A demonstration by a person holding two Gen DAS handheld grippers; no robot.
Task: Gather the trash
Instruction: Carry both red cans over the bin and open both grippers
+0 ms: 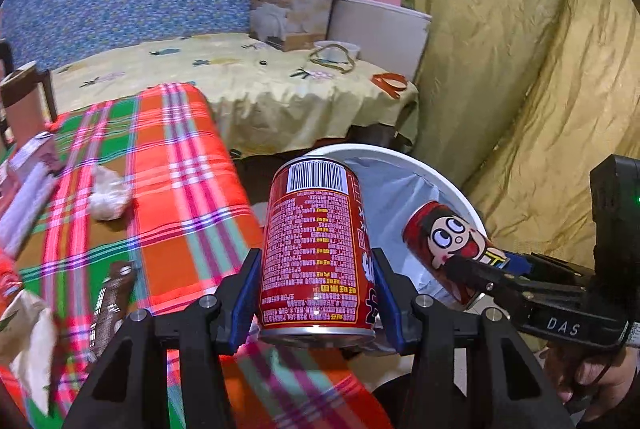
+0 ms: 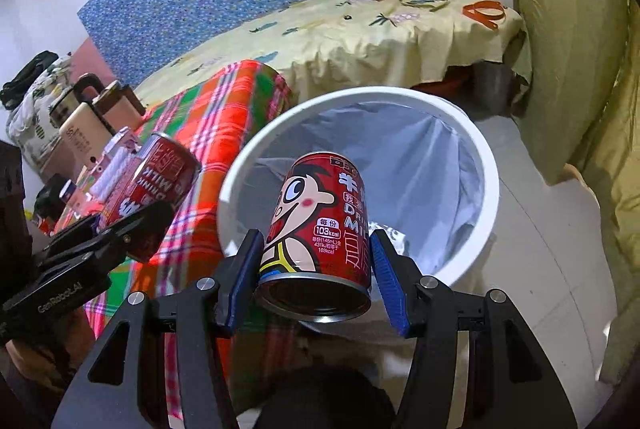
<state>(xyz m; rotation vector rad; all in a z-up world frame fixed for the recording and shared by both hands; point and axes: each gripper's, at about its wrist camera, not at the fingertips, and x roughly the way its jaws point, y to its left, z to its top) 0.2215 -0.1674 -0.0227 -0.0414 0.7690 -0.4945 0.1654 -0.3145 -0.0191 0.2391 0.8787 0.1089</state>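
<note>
My left claw (image 1: 316, 303) clamps a red milk can (image 1: 316, 249), barcode side up, at the edge of the white lined bin (image 2: 490, 165) — my right claw (image 2: 316, 279) grips a matching cartoon-faced can (image 2: 320, 225) over the bin's mouth.

Two red cans (image 1: 316, 253) (image 2: 320, 225), one white bin (image 2: 486, 165), two grippers (image 1: 316, 305) (image 2: 316, 281)

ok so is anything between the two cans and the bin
Nothing visible. The right gripper holds its can over the open bin. The left gripper holds its can beside the rim, over the plaid cloth's edge, with a clear path.
</note>
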